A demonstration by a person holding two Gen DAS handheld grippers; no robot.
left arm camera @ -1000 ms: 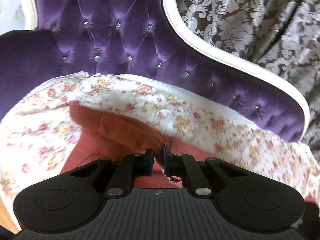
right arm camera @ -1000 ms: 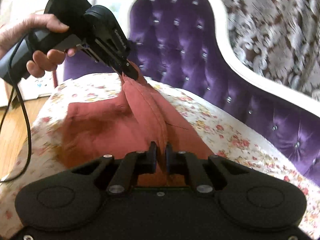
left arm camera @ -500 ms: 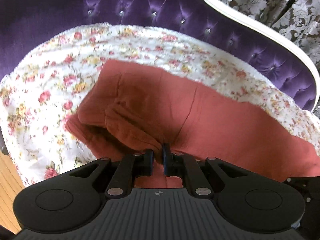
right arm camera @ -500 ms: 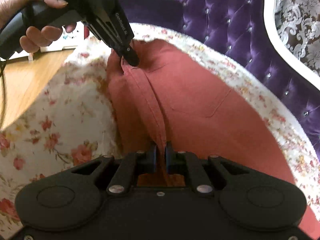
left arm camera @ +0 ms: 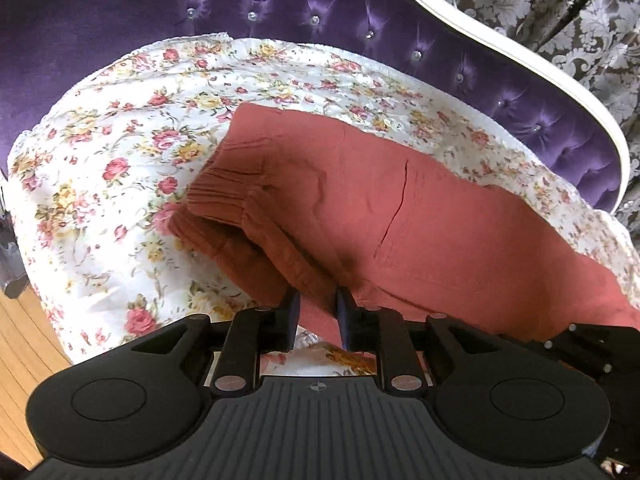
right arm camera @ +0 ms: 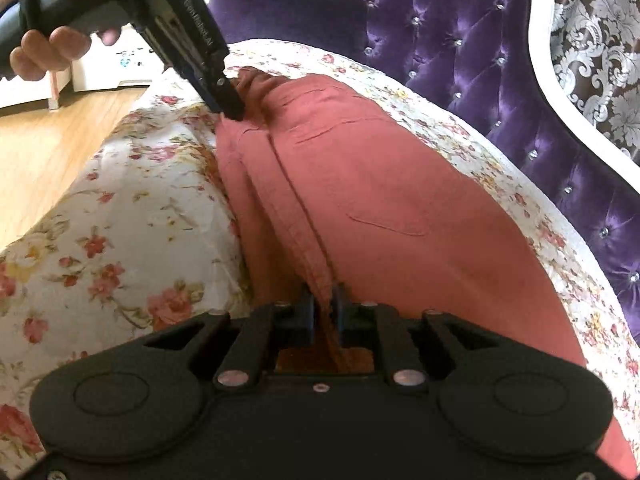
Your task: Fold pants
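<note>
The rust-red pants (left arm camera: 420, 216) lay folded lengthwise on the floral quilt (left arm camera: 112, 184) that covered the seat of the purple tufted sofa (left arm camera: 120, 16). Their far long edge ran near the sofa back, with a strip of quilt showing between; their near edge lay close to the front of the seat, beyond which the wooden floor (right arm camera: 48, 144) was open. To the waistband side, a broad stretch of bare quilt remained free.

My left gripper (left arm camera: 316, 316) had its fingers (left arm camera: 290, 314) parted by a moderate gap. The near edge of the waistband end sat between them, but whether the pads still touched the cloth I could not tell; quilt showed through the gap below the fabric. From the right wrist view, the same gripper (right arm camera: 230, 106) pointed steeply down at the gathered waistband corner, its tip against the cloth, with my left hand (right arm camera: 48, 40) wrapped around the handle up and to the left.

My right gripper (right arm camera: 322, 312) was clamped on the pants: its fingers (right arm camera: 304, 316) stood close together with the doubled seam ridge pinched between them. That ridge ran straight away from the fingers toward the left gripper's tip. A back pocket outline lay flat on the upper layer just right of the ridge.

Both grippers sat low over the seat, at the near edge of the garment.
</note>
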